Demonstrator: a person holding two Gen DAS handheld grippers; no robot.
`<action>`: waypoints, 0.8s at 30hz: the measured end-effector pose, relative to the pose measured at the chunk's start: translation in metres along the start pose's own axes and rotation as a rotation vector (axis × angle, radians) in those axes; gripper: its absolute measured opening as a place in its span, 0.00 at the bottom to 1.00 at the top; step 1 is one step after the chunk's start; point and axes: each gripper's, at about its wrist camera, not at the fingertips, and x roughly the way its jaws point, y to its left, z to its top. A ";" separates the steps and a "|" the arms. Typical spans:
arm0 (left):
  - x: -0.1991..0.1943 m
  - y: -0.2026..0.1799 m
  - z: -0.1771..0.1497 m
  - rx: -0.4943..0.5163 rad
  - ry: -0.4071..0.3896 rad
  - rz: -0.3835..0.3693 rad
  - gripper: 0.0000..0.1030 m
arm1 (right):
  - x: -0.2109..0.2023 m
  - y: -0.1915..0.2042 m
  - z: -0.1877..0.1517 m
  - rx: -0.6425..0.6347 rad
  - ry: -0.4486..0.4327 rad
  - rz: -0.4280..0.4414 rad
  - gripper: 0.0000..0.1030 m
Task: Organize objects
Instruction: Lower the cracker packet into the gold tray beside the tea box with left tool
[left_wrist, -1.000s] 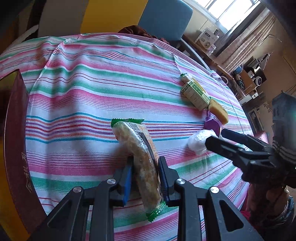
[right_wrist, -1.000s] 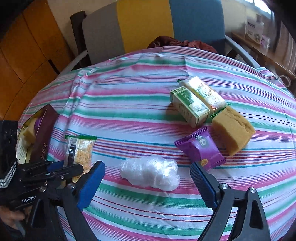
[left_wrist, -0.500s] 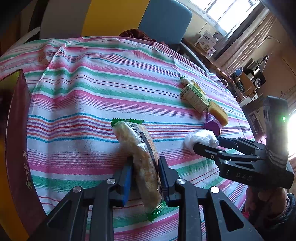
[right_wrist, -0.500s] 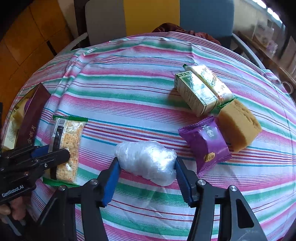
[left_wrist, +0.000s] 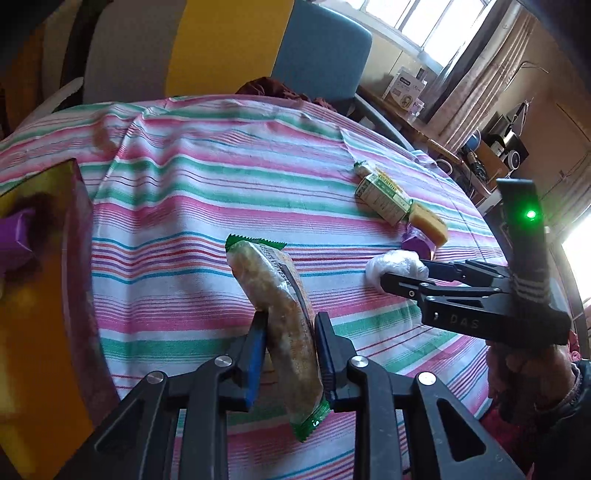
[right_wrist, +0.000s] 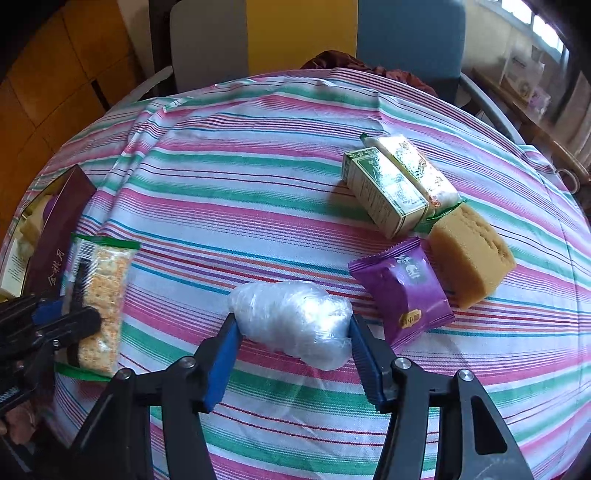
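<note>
Left wrist view: a cracker packet is held clamped in the left claw, lifted off the counter; a plastic-wrapped bundle is pinched by the right claw. Carrying to the box is likely called for next.

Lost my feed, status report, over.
Left hand-held gripper shut on cracker pack. Right hand-held gripper shut on plastic-wrapped bundle. Purple packet close beside.

A striped tablecloth is spread over the table; beside the green carton a sponge and purple packet are laid.
</note>
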 end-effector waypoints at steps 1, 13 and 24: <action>-0.007 0.001 0.000 -0.001 -0.009 -0.003 0.25 | 0.000 0.000 0.000 -0.004 -0.001 -0.002 0.57; -0.109 0.088 -0.027 -0.063 -0.080 0.134 0.24 | 0.000 0.001 -0.002 -0.021 0.000 -0.017 0.57; -0.115 0.196 -0.046 -0.176 0.023 0.341 0.24 | 0.000 0.003 -0.001 -0.031 0.001 -0.028 0.57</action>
